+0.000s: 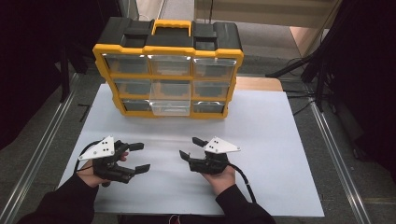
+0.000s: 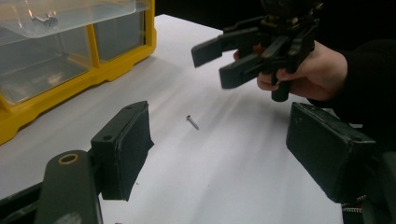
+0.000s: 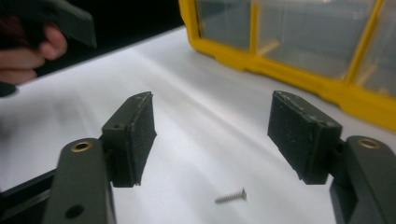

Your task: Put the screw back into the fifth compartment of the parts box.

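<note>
Two tongs sit near the worktop's (image 1: 280,140) front edge, left tongs (image 1: 138,156) spread, right tongs (image 1: 189,147) spread too, nothing pinched. From above the screw (image 2: 192,122) between them is too small to see; both gripper views show it lying flat. An organiser (image 1: 168,70) stands at the back edge.

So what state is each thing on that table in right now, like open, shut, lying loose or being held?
Left gripper: jaws open, holding nothing.
Right gripper: jaws open, holding nothing, low over the screw.
Screw: lying flat and loose on the white sheet, not touched.
Organizer case: standing upright at the far side of the sheet.
Bottom middle drawer: pulled partway out; the other drawers sit pushed in.
</note>
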The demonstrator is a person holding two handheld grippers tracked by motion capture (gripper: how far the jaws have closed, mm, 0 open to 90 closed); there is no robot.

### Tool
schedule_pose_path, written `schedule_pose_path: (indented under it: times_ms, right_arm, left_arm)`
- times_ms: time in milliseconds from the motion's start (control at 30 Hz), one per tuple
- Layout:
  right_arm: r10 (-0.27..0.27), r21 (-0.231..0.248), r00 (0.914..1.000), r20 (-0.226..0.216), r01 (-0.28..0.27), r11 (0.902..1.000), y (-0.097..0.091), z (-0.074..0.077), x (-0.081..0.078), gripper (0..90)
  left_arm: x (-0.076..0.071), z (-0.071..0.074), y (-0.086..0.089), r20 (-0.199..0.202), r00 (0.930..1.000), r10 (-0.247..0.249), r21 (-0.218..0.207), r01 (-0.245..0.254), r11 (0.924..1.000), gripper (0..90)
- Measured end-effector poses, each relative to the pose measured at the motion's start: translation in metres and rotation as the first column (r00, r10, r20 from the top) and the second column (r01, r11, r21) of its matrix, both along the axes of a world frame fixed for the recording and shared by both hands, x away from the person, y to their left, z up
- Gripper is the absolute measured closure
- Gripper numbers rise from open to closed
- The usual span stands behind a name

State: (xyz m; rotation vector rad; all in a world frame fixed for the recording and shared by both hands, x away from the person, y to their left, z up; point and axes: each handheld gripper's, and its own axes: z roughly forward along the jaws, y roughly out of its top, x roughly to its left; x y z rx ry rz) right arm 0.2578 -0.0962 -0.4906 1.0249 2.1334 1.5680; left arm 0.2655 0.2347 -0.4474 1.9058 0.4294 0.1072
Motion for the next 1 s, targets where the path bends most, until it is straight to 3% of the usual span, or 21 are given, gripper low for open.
schedule_pose_path:
  times_ms: [100, 433, 733, 1000]
  right_arm:
    - [-0.011, -0.029, 0.9988, -0.047, 0.009, 0.9995, 0.003, -0.005, 0.001, 33.7]
    - [-0.056, -0.118, 0.993, -0.104, 0.044, 0.992, 0.009, -0.011, 0.0, 38.7]
    - [-0.081, -0.16, 0.9791, -0.187, 0.051, 0.9859, 0.016, -0.018, 0.001, 40.7]
    - [-0.087, -0.185, 0.9719, -0.219, 0.046, 0.9817, 0.02, -0.024, 0.002, 45.3]
  left_arm:
    - [0.0, 0.0, 0.0, 0.0, 1.0, 0.001, -0.002, -0.001, 1.0, 21.8]
    - [0.0, 0.001, 0.0, 0.006, 1.0, -0.004, 0.001, 0.004, 1.0, 21.8]
    - [-0.001, 0.001, 0.0, 0.008, 1.0, -0.001, -0.001, 0.001, 1.0, 21.8]
    - [-0.001, 0.0, -0.001, 0.007, 1.0, -0.003, 0.0, 0.003, 1.0, 21.8]
